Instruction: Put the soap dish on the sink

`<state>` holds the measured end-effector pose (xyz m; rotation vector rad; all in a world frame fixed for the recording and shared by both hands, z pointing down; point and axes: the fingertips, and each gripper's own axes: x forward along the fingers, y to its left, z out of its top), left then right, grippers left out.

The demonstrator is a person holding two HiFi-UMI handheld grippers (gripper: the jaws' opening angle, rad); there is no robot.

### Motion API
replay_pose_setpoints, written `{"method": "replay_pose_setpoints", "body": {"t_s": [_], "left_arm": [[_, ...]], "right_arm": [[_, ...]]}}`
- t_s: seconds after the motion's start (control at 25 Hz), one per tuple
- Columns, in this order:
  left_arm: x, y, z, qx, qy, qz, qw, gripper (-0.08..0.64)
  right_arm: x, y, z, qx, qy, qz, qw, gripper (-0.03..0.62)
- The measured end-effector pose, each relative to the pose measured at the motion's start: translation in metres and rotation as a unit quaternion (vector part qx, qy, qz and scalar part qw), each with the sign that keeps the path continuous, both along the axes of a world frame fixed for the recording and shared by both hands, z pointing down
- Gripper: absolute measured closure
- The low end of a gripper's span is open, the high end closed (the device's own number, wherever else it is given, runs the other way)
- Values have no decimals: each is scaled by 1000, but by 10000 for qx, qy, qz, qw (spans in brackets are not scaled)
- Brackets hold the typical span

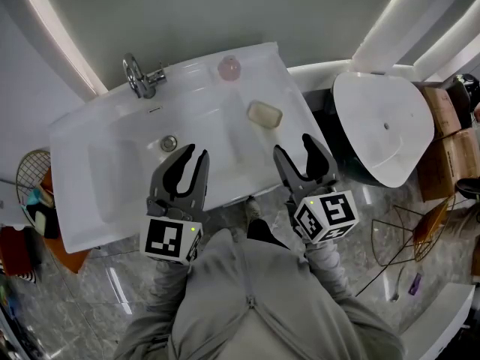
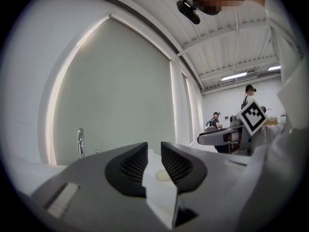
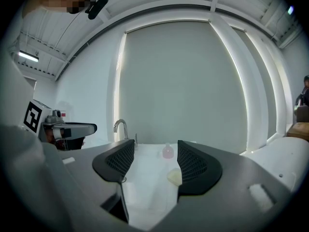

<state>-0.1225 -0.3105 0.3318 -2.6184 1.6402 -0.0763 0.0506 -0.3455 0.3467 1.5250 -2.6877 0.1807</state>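
A cream soap dish [image 1: 265, 114] rests on the right side of the white sink [image 1: 97, 201], close to its right rim; it also shows as a pale patch [image 3: 174, 176] between the right jaws and as the soap dish [image 2: 163, 176] past the left jaws. My left gripper [image 1: 190, 158] hovers over the sink's front edge, open and empty. The right gripper [image 1: 294, 148] is held at the front right corner, just short of the dish, open with nothing in it.
A chrome tap [image 1: 139, 76] stands at the back left, a drain [image 1: 169, 142] lies in the basin, and a pink bottle [image 1: 229, 67] sits at the back rim. A white toilet lid [image 1: 382, 126] is to the right, cardboard boxes [image 1: 448, 137] beyond it.
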Motion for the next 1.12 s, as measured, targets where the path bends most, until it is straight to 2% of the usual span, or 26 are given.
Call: {"method": "replay_pose_setpoints", "body": {"t_s": [0.36, 1.12], "left_arm": [[0, 0, 2, -31, 107, -10, 9999, 471], [6, -3, 1, -52, -58, 44, 10000, 471]], "right_arm": [[7, 2, 0, 4, 113, 116, 9999, 331], [17, 2, -3, 34, 119, 217, 9997, 331]]}}
